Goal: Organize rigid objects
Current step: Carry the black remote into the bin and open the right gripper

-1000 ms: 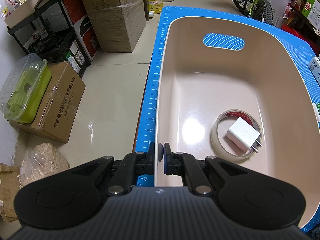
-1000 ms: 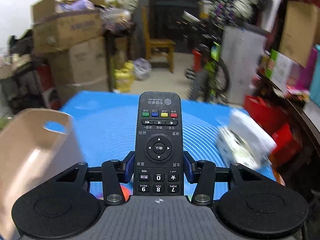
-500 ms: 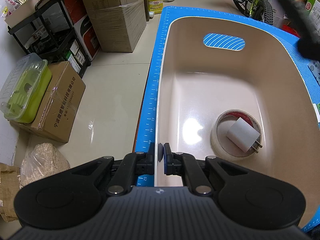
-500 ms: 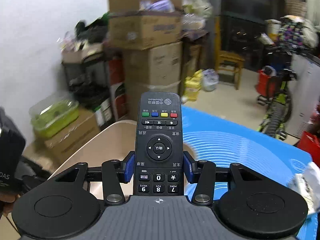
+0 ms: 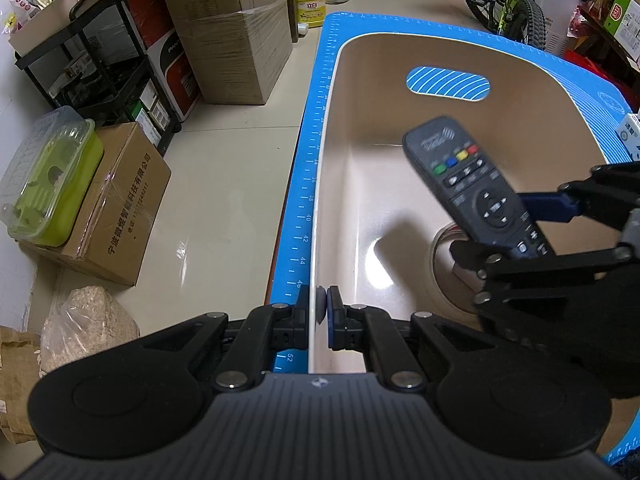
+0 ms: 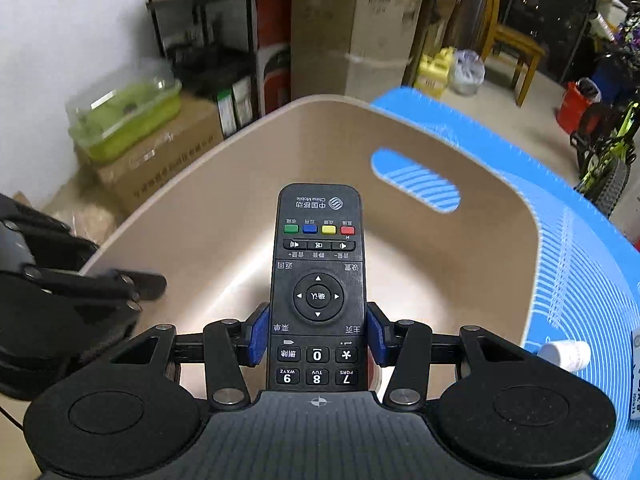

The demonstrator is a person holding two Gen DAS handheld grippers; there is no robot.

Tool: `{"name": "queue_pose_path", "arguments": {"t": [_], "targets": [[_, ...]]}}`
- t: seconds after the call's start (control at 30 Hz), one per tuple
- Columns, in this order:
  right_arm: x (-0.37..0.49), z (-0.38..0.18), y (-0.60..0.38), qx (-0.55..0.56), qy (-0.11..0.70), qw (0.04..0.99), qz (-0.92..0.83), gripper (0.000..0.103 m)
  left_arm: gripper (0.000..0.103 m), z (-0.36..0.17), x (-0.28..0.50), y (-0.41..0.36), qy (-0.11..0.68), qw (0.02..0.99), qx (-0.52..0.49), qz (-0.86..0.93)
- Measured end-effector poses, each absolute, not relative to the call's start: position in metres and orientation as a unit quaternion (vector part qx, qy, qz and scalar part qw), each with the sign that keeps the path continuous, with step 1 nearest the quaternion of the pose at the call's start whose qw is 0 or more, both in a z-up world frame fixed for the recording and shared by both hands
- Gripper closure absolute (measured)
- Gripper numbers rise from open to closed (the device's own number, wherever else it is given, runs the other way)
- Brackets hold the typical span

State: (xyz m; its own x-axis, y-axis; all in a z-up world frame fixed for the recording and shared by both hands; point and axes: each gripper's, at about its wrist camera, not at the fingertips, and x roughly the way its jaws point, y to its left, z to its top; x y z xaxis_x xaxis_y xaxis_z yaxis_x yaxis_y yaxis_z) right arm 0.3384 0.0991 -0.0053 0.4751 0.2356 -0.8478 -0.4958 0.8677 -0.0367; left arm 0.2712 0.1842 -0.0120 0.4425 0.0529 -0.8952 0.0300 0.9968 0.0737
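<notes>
The left gripper (image 5: 319,312) pinches the beige bin's (image 5: 520,92) near rim, fingers closed, to steady it — the right gripper (image 6: 318,336), fingers half-open, clamps the remote (image 6: 318,280) above the bin for dropping in.

The remote control (image 6: 318,280) is black with white key legends and a row of green, blue, yellow and red buttons. The basin (image 5: 540,92) is beige throughout. Under it lies a bright blue mat (image 5: 304,200) with white ruler marks and thin white curved lines. The right gripper (image 6: 318,340) is black with blue pads (image 6: 258,334). The tape roll (image 5: 440,276), mostly hidden, looks pale.
</notes>
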Motion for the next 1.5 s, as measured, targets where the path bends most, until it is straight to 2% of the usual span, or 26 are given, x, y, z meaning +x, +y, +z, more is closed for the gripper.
{"name": "queue_pose_path", "arguments": {"t": [0.57, 0.83, 0.9, 0.93, 1.17, 1.5], "targets": [[0.359, -0.043, 0.108, -0.179, 0.537, 0.804, 0.184, 0.049, 0.095, -0.012, 0.273, 0.183, 0.528, 0.848, 0.035, 0.006], [0.362, -0.049, 0.107, -0.179, 0.545, 0.799, 0.181, 0.049, 0.095, -0.012, 0.273, 0.184, 0.528, 0.848, 0.034, 0.006], [0.364, -0.049, 0.105, -0.166, 0.548, 0.8, 0.181, 0.047, 0.095, -0.012, 0.273, 0.185, 0.528, 0.848, 0.034, 0.006], [0.366, -0.049, 0.104, -0.164, 0.547, 0.801, 0.18, 0.043, 0.095, -0.012, 0.273, 0.185, 0.528, 0.848, 0.034, 0.006], [0.36, -0.038, 0.094, -0.151, 0.524, 0.817, 0.187, 0.033, 0.095, -0.012, 0.273, 0.186, 0.528, 0.848, 0.033, 0.006], [0.328, 0.029, 0.037, -0.086, 0.429, 0.879, 0.187, 0.029, 0.095, -0.013, 0.274, 0.187, 0.528, 0.849, 0.034, 0.007]]}}
